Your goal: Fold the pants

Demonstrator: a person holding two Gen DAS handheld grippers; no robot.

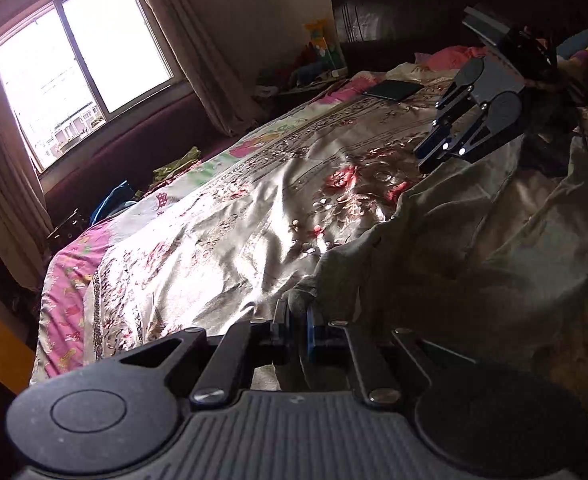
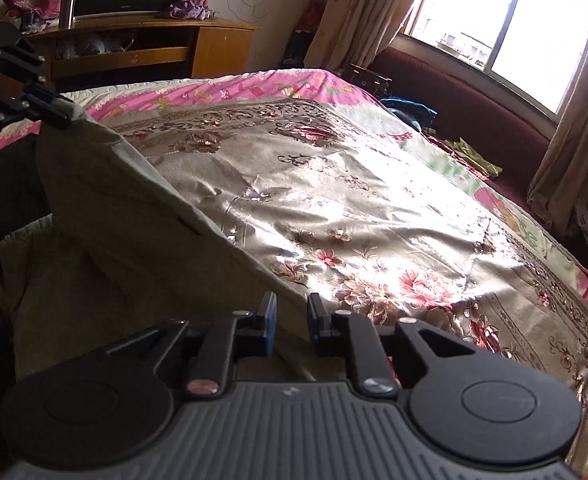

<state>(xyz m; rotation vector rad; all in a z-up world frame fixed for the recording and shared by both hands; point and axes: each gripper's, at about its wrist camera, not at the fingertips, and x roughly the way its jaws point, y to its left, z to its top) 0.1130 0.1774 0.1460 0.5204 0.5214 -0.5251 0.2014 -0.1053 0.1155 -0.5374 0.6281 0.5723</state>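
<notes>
My left gripper [image 1: 298,318] is clamped on a bunched corner of the olive-drab cotton pants [image 1: 494,240]. The cloth is pinched right between the blue-padded fingers, and the rest of the garment spreads away ahead and to the right of them over the shiny floral satin bedspread [image 1: 222,232]. From my right gripper [image 2: 290,320] the same pants [image 2: 134,216] rise as a taut slanted sheet, running from just in front of its fingers up to the far left, where the left gripper [image 2: 54,114] holds the upper corner. The right fingers stand apart with the lower edge of the cloth lying in the gap. I cannot tell for certain that they grip it, so I count them as parted.

The fabric looks like a mid-weight woven twill: soft and limp, sagging between holds, yet thick enough to keep a crease and not tear. I judge it light to lift. The satin beneath looks slippery, so the pants may slide when I lay them down, and the bedspread itself could ruck up if I drag. The best holds are the doubled, stitched edges, such as hem, waistband or side seam, where the layers stay together. A pinch on the middle of a panel would catch only one layer and let the fold skew.
</notes>
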